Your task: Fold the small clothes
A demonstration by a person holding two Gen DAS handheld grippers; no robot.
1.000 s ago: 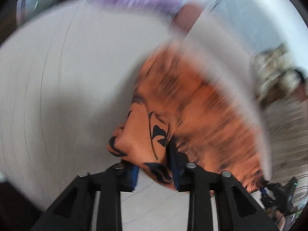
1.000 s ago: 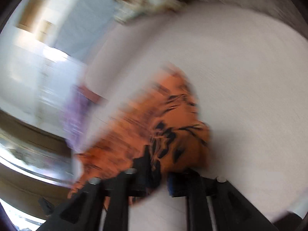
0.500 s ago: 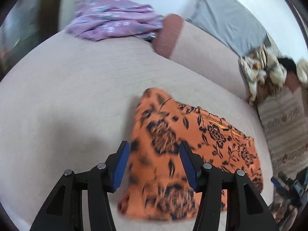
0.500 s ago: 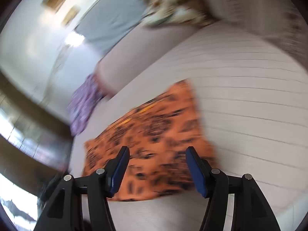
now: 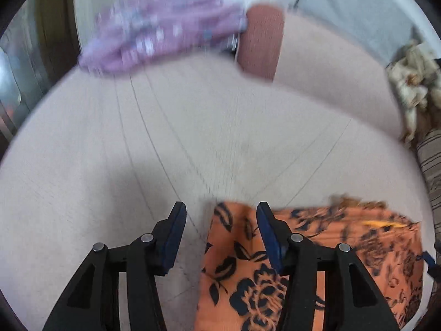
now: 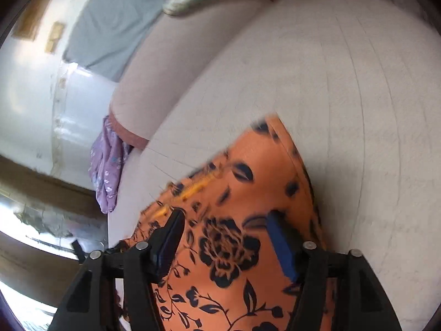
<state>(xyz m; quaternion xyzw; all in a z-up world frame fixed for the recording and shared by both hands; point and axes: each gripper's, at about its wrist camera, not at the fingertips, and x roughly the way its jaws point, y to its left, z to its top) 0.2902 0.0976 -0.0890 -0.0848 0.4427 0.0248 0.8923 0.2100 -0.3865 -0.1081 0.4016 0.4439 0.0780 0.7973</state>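
Observation:
An orange garment with black flowers (image 5: 325, 251) lies flat on the pale bed surface (image 5: 193, 143). My left gripper (image 5: 220, 215) is open and empty, above the garment's far left corner; its right finger overlaps the cloth in view. In the right wrist view the same orange garment (image 6: 248, 198) fills the lower middle. My right gripper (image 6: 224, 220) is open and empty, hovering over the cloth near its right edge.
A purple flowered garment (image 5: 162, 27) lies at the far edge of the bed, also in the right wrist view (image 6: 107, 171). A pinkish bolster (image 5: 325, 66) with a reddish end (image 5: 261, 41) runs along the back. A cream patterned cloth (image 5: 413, 74) sits at the far right.
One second ago both grippers were shut on the orange garment. They have let go and opened, the garment lies flat, and both grippers have shifted over it.

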